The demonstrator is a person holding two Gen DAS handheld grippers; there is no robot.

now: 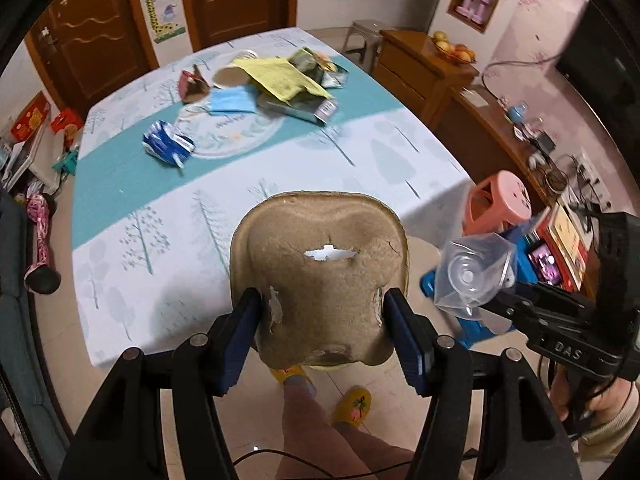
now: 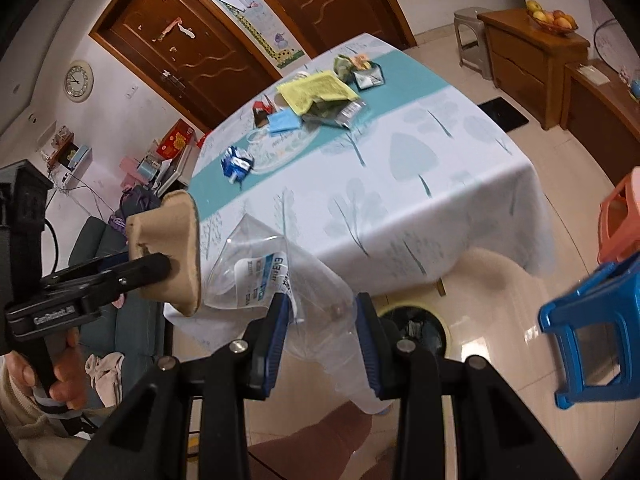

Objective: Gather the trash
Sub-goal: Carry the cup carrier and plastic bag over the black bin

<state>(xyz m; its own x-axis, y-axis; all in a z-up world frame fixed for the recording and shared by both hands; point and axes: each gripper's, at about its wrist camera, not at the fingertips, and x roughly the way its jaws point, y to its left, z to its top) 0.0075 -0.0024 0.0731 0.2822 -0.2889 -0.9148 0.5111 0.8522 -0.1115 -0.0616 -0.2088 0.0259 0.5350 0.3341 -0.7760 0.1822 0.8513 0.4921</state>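
We carry the pulp tray (image 1: 320, 276) clamped in our left claw (image 1: 326, 332) and the clear plastic bottle (image 2: 316, 300) clamped in our right claw (image 2: 324, 344), beyond the desk (image 2: 400, 184) edge, needing release over the bin (image 2: 416, 324) below.

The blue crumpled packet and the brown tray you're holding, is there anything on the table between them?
No. In the left wrist view, only bare tablecloth lies between the blue packet and the brown pulp tray held in the left hand-held gripper.
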